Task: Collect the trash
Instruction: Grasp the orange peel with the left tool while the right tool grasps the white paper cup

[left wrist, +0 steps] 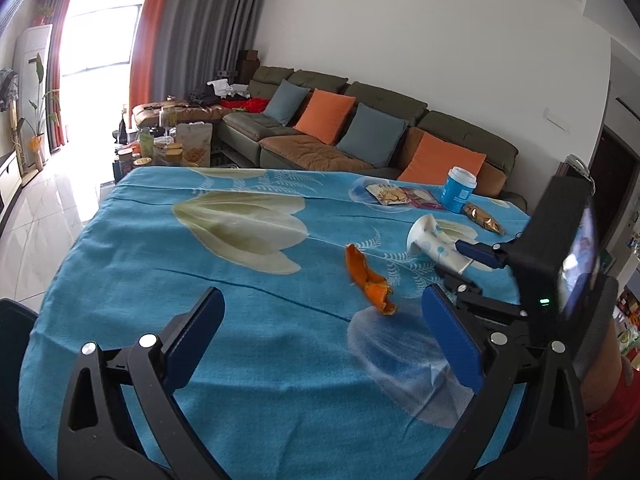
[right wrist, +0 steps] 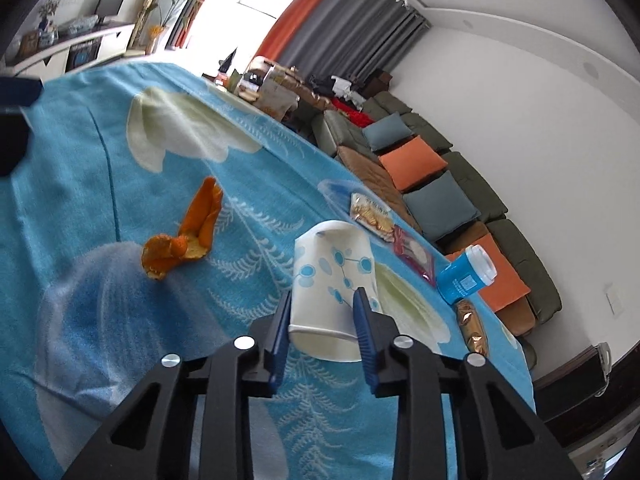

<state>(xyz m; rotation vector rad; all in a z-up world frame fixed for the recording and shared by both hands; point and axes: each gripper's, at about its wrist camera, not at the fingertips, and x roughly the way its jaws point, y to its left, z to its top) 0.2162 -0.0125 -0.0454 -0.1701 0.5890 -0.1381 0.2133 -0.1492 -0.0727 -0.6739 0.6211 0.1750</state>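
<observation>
The right tool is clamped on a white paper cup with blue dots, which lies on its side on the desk's blue flowered cloth, its pads pressing the cup near its open rim; the left tool stands wide apart with nothing between its pads, hovering over the cloth; an orange peel lies just ahead of it, near the cup but apart from it; further back sit a blue tub with a white lid, a snack wrapper and a gold packet.
</observation>
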